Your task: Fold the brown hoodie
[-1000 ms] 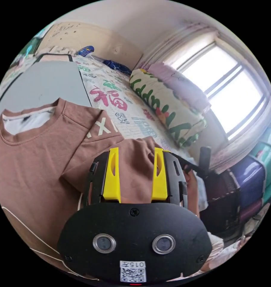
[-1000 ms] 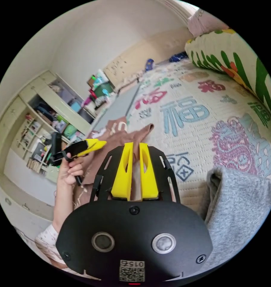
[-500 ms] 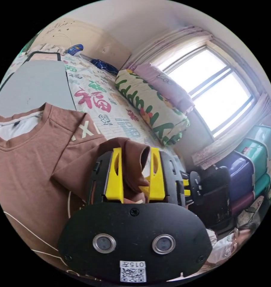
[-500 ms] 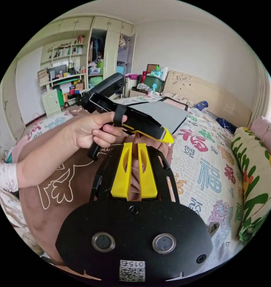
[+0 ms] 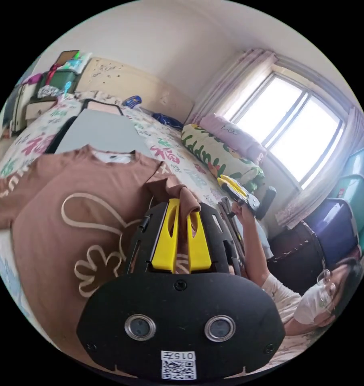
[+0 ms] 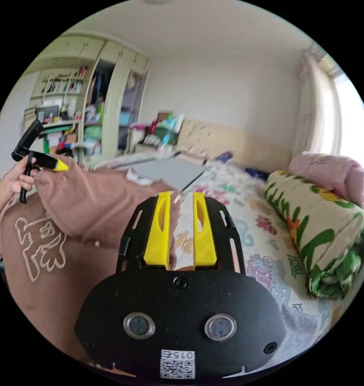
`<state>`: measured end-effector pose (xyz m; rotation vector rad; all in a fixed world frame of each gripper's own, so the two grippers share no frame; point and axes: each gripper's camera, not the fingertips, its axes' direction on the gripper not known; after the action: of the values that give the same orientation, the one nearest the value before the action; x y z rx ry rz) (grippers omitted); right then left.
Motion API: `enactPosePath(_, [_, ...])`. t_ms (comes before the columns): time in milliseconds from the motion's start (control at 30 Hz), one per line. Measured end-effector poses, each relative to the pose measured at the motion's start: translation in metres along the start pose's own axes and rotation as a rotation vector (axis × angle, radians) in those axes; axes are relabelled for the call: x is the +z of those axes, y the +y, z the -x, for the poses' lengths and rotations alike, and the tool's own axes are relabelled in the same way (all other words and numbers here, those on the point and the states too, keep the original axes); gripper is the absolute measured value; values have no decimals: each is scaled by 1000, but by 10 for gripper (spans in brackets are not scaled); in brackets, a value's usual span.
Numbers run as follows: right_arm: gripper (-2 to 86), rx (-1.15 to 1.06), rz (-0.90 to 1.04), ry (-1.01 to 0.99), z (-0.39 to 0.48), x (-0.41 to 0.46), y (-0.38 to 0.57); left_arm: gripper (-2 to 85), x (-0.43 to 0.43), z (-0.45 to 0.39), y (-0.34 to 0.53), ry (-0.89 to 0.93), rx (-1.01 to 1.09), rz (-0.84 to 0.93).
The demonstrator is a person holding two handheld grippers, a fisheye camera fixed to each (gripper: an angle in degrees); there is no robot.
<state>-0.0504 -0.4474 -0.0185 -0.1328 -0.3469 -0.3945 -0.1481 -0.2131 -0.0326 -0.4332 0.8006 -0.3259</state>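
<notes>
One brown hoodie (image 5: 57,225) lies spread front-up across the left half of the left gripper view, its pale line drawing facing the camera and one grey board (image 5: 99,134) lying on the bed beyond its neckline in the upper left. At lower centre of that frame the left gripper (image 5: 182,235) has its two yellow jaws drawn close together with a bunched fold of the brown cloth pinched between them, the fold rising above the jaw tips. To the right of centre a person's hand (image 5: 241,209) holds the right gripper (image 5: 227,181) raised above the patterned bedspread (image 5: 178,161), with one rolled green-and-white quilt (image 5: 218,155) and one pink pillow on it under the single window at upper right. In the right gripper view, the right gripper (image 6: 181,231) sits at lower centre with its two yellow jaws standing a little apart; a thin edge of brown cloth runs along the inner face of one jaw, and whether both jaws press on it cannot be told. The hoodie (image 6: 85,209) fills the left of that frame, one part of it lifted into a puffed mound. At the far left edge a hand (image 6: 17,179) carries the left gripper (image 6: 59,165), its yellow tip touching the raised cloth. The rolled quilt (image 6: 322,229) lies at the right, and shelves line the wall at upper left.
</notes>
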Motion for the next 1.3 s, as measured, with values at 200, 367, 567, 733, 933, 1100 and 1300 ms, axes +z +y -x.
enactPosePath(200, [111, -64, -11, -65, 0, 26, 70, -3, -35, 5, 58, 18, -161, -49])
enactPosePath(367, [116, -163, 84, -120, 2, 46, 88, -2, -40, -18, 72, 58, -246, -42])
enactPosePath(567, [11, -199, 151, 6, 3, 64, 106, 1, -28, -73, 89, 126, -270, -29])
enactPosePath(733, [-9, -168, 169, 73, -19, 63, 129, 2, -6, -135, 108, 116, -257, 17])
enactPosePath(933, [-7, -188, 262, 83, -35, 59, 154, 11, 14, -193, 126, 25, -184, 113])
enactPosePath(1100, [10, -102, 110, -141, -72, -24, 165, 33, -13, -253, 136, -144, -30, 44])
enactPosePath(1300, [60, -551, -178, -485, 41, -126, 173, 80, -3, -311, 114, -291, 87, 0])
